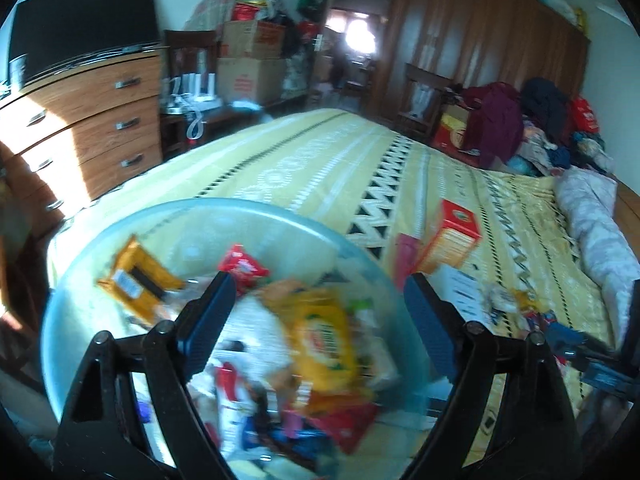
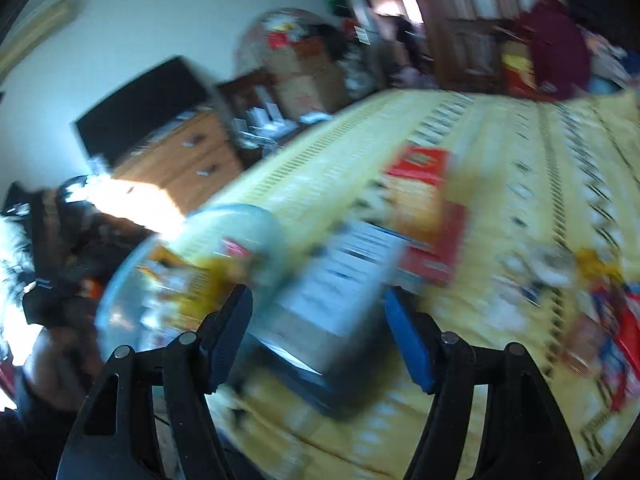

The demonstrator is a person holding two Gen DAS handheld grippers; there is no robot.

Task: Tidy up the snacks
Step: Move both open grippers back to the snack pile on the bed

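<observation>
Right in front of you, your left gripper (image 1: pixel 316 312) hangs over the clear plastic tub (image 1: pixel 64 312), and its two blue pads (image 1: pixel 208 320) are spread wide with nothing between them. The tub sits on the near corner of the bed (image 1: pixel 320 152) and is full of snack packs. An orange packet (image 1: pixel 136 280) leans on its far wall, a red packet (image 1: pixel 242 266) lies next to it, and a big yellow bag (image 1: pixel 324 336) lies in the middle.

Your right gripper (image 2: pixel 320 336) has a gray and white box (image 2: pixel 332 300) between its fingers (image 2: pixel 408 344). The picture is very blurry, so you cannot tell if the pads squeeze the box or stand just beside it.

Past the tub, an orange box with a red top (image 1: pixel 452 236) stands on the yellow bedspread. More small snacks (image 1: pixel 516 304) lie scattered to its right. A wooden dresser (image 1: pixel 96 120) stands left of the bed.
</observation>
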